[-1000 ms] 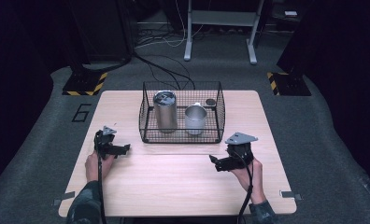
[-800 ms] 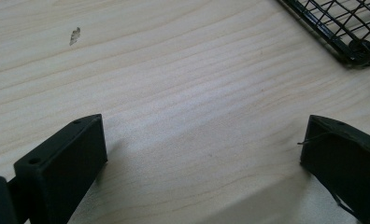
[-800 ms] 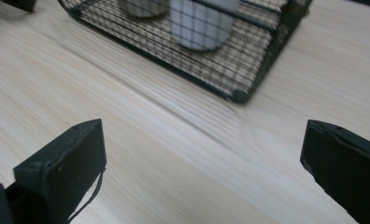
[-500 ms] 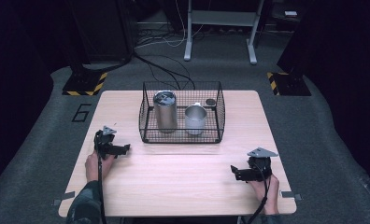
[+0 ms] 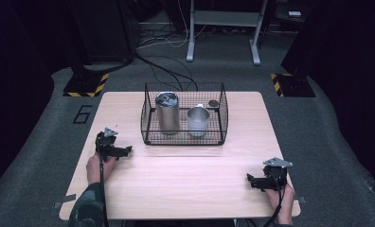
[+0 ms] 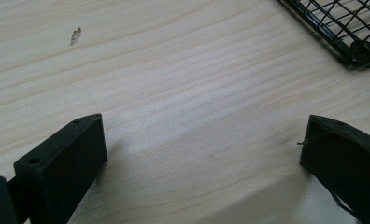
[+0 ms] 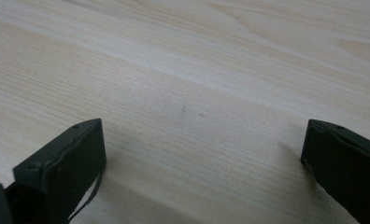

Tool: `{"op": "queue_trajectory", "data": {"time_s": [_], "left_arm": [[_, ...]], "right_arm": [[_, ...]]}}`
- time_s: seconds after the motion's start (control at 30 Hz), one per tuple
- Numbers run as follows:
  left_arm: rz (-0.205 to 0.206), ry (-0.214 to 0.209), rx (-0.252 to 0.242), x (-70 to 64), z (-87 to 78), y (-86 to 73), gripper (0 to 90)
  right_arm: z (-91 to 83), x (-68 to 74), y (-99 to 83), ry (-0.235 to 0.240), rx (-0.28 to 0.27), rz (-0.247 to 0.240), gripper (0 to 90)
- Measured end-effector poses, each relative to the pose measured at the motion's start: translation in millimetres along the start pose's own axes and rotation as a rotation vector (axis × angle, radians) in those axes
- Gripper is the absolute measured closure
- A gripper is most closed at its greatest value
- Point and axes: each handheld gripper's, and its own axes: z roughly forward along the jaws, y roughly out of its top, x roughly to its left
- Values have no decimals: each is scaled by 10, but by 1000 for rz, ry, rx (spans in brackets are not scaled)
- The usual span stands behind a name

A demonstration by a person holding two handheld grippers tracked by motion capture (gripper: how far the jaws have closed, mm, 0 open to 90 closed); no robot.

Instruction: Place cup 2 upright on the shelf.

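A black wire basket stands at the back middle of the wooden table. Inside it are a tall steel canister, a shorter steel cup and a small dark round thing. My left gripper rests low on the table at the left, open, jaws wide apart over bare wood in the left gripper view. The basket's corner lies just ahead of it. My right gripper sits near the front right corner, open, with nothing between its jaws.
Beyond the table lie cables on a grey floor, a metal stand, and yellow-black striped plates at both sides. A "6" is marked on the floor at the left.
My right gripper has moved back toward the front right corner of the table, away from the basket. The left gripper has stayed where it was.
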Motion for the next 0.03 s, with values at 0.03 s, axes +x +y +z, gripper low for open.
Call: {"op": "queue_trajectory", "data": {"time_s": [0.03], "left_arm": [[0, 1, -1, 0, 1, 0, 2]], "right_arm": [[-3, 5, -5, -1, -10, 2, 0]]}}
